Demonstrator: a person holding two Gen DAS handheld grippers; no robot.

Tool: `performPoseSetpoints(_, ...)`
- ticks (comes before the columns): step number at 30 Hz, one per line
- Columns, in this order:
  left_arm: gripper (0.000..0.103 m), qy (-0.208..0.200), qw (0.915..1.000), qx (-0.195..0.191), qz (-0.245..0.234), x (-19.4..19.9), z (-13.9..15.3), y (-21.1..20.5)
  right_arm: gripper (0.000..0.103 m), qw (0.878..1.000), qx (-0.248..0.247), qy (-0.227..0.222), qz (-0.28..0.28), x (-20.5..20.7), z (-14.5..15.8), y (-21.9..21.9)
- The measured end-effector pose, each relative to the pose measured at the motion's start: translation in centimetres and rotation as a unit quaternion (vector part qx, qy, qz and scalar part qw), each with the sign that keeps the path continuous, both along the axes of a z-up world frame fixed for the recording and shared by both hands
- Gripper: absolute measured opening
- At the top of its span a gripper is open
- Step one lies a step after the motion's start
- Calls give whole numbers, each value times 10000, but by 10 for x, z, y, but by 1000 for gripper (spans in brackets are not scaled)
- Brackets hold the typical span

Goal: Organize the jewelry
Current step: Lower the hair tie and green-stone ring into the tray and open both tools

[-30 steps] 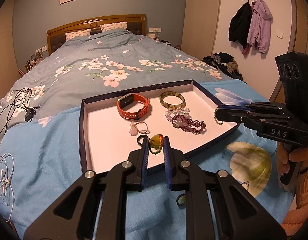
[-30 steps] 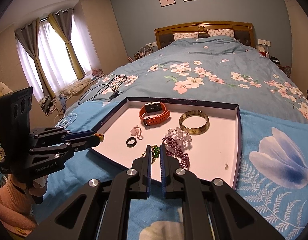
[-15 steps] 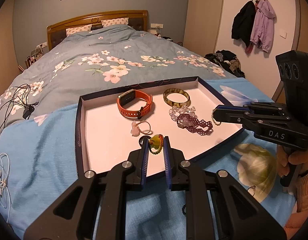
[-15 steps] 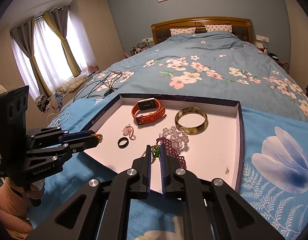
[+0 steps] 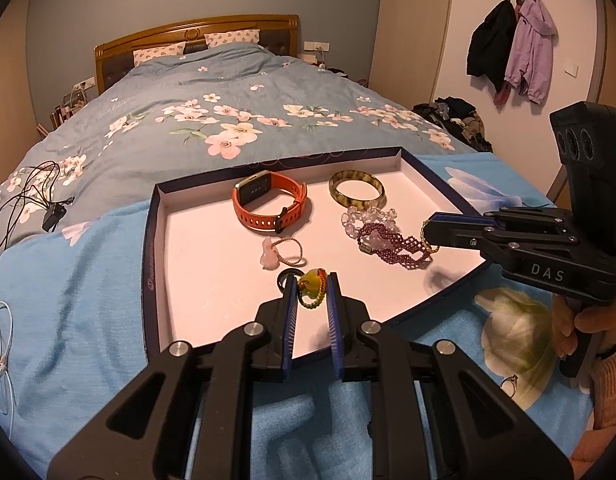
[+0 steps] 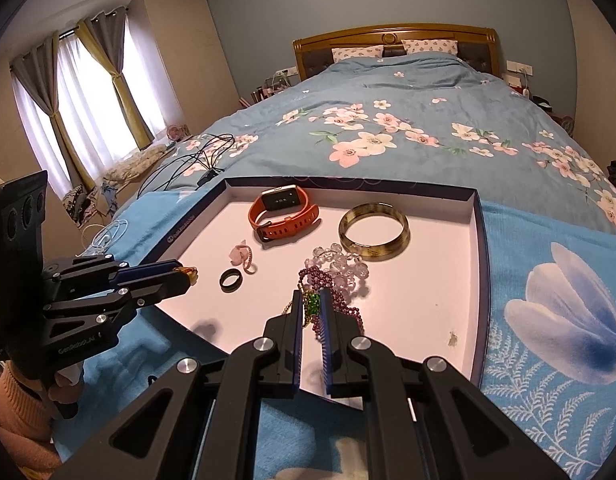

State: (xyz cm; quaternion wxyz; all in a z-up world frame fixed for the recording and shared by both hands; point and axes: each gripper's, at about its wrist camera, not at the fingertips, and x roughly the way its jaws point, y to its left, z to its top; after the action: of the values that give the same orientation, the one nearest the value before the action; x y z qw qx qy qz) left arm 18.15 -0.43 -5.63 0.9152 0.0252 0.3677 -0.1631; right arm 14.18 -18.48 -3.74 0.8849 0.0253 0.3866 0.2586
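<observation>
Left wrist view, left gripper [image 5: 311, 286] clamped on yellow pendant [image 5: 311, 285] lower centre, right gripper [image 6: 311, 303] clamped on green-beaded chain [image 6: 311, 305], tray [image 5: 152, 240] beneath.

Six pieces are lying in the tray [image 5: 150, 248]: one orange watch [image 5: 268, 204], one bangle [image 5: 357, 194], two beaded bracelets [image 5: 391, 244], one black ring [image 6: 230, 280], one pink charm loop [image 5: 280, 252].

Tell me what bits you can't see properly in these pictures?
- Black ring: left wrist view, mostly hidden behind the left tool; it shows whole in the right wrist view.
- Gold chain: right wrist view, largely hidden behind the right tool.
- Small ring on the blanket: left wrist view, too small for detail.
</observation>
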Motion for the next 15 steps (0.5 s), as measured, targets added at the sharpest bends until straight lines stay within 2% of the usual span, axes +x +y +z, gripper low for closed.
performPoseSetpoints(15, 15, 210, 9997, 92, 49, 13, -14, -5, 7, 9996, -257, 100, 17, 9, -9, 10)
